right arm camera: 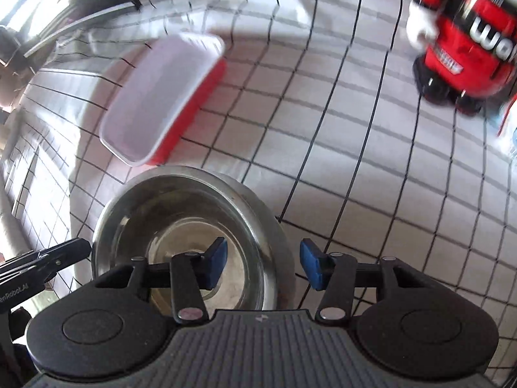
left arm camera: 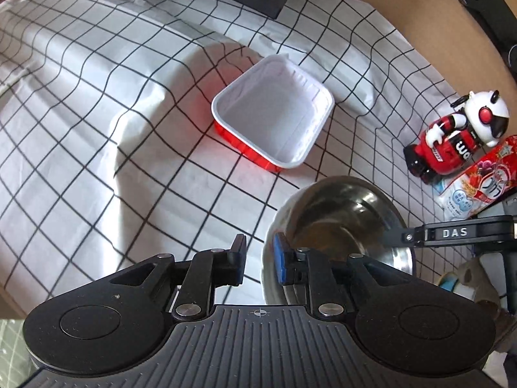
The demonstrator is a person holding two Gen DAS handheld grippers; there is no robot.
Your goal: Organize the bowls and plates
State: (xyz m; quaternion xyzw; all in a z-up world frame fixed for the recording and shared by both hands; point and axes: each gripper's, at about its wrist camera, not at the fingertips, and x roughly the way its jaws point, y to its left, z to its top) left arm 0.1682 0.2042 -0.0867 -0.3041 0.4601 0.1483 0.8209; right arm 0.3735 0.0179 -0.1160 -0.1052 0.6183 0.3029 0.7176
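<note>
Grid-checked white cloth (left arm camera: 97, 103) is covering the surface, rumpling into soft ridges under a red tray with a white lining (left arm camera: 273, 113) and, nearer the cameras, a steel bowl (right arm camera: 190, 226) standing upright just short of the tray. Both grippers are bearing down on that bowl: the right gripper (right arm camera: 263, 266) is straddling its near-right rim, jaws partly open with one blue pad inside the bowl and the other outside, neither visibly pressing on the metal; the left gripper (left arm camera: 258, 258) is hanging at the opposite side, jaws only a little apart and empty, its right pad close against the bowl's outer wall. If the right jaws are closing while the hand is moving (the right-wrist view is blurring), the thin rim is likely slipping out or the bowl tipping. A nudge from the left pad could skid the bowl on the loose cloth toward the tray. A toy robot figure (left arm camera: 462, 135) and a snack packet (left arm camera: 478, 184) are waiting near the edge, within reach of a careless sweep.
</note>
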